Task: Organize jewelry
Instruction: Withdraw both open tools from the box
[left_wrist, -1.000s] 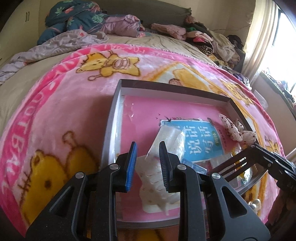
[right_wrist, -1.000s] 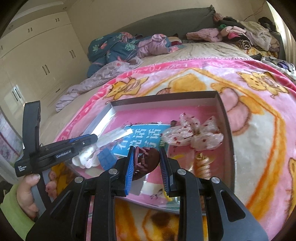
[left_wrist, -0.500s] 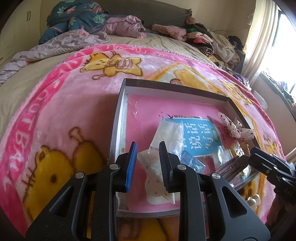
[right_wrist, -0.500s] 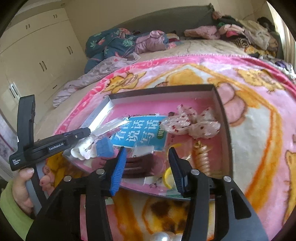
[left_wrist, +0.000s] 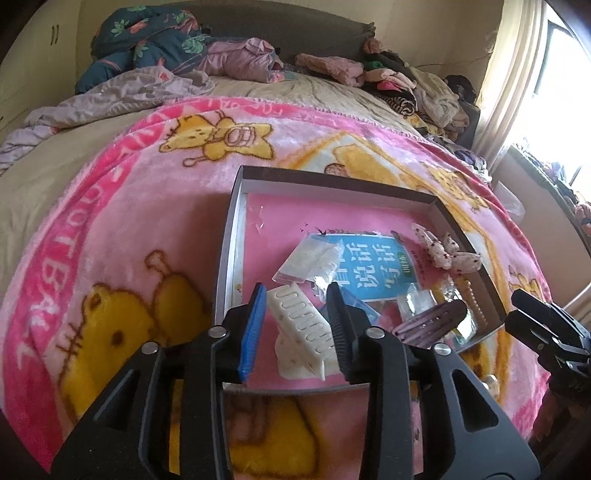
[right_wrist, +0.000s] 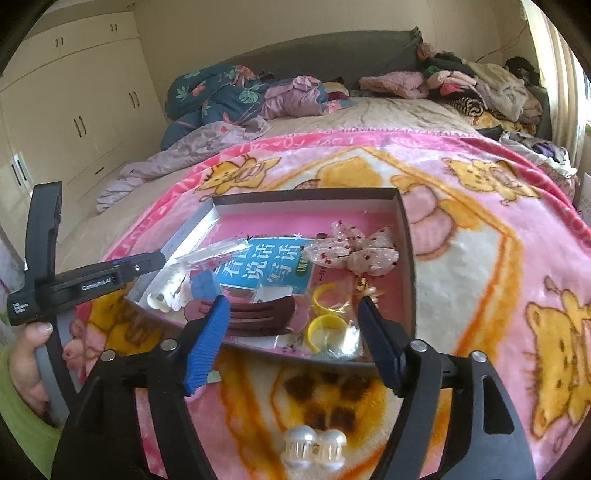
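Observation:
A shallow grey box (left_wrist: 236, 206) with a pink floor lies on the pink blanket and holds hair accessories. My left gripper (left_wrist: 295, 328) is open above a white hair claw (left_wrist: 303, 328) lying in the box's near left corner. My right gripper (right_wrist: 291, 332) is open wide over the box's near edge (right_wrist: 410, 258). A dark brown hair claw (right_wrist: 258, 317) lies in the box between its fingers, free of them. It also shows in the left wrist view (left_wrist: 432, 321). A pearl hair clip (right_wrist: 314, 446) lies on the blanket below the right gripper.
In the box: a blue booklet (right_wrist: 266, 266), a spotted fabric bow (right_wrist: 354, 247), yellow rings (right_wrist: 325, 325), a blue clip (right_wrist: 203, 284), clear packets (left_wrist: 310, 258). Rumpled quilts (right_wrist: 221, 96) and clothes (right_wrist: 480, 88) lie at the bed's far end. Wardrobes (right_wrist: 74, 92) stand left.
My right gripper let go of the brown hair claw into the box, opened wide and drew back. My left gripper opened and released the white hair claw into the box.

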